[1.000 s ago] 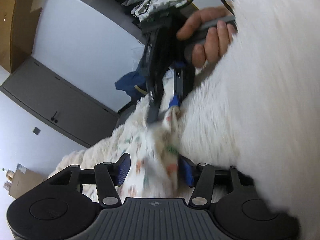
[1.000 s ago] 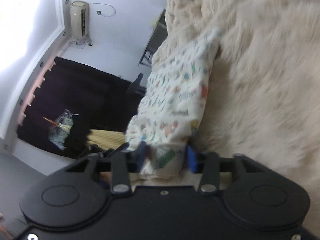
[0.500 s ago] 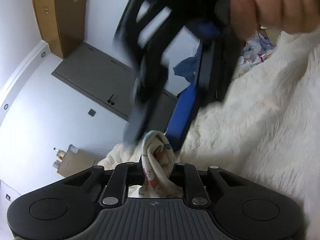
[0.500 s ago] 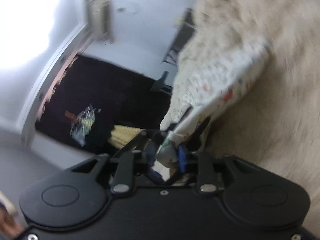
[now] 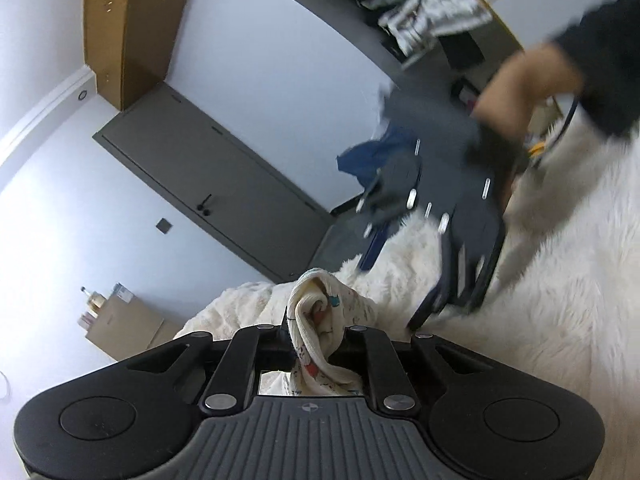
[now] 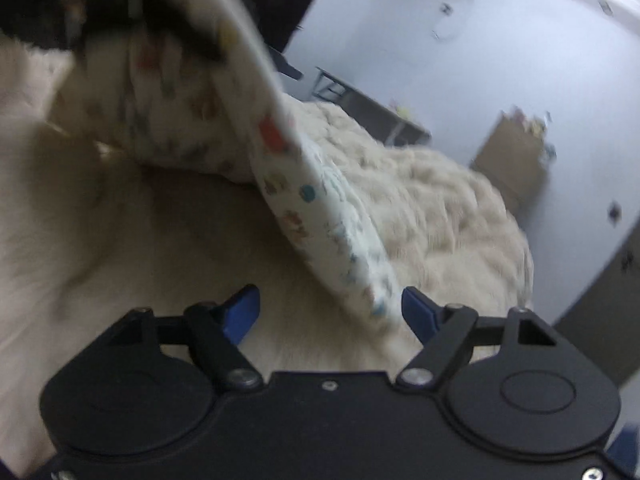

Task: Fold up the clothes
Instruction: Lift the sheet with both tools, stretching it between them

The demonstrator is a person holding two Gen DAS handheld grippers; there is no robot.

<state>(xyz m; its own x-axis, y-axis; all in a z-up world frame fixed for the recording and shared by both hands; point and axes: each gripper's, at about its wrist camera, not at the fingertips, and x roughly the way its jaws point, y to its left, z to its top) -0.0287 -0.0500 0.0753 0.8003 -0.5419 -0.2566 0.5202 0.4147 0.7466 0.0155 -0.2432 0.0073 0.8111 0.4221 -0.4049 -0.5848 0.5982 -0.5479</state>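
Fluffy blanket (image 5: 560, 300), garment (image 5: 320, 320) in left tongs (image 5: 316, 332) (right apparently empty)

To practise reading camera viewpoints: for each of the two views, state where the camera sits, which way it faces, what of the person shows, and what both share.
Left wrist: on the left gripper, facing a grey door; the printed garment, right gripper and a hand show.
Right wrist: on the open right gripper, facing the furry blanket; no hand clearly shows.
Shared: garment, blanket.
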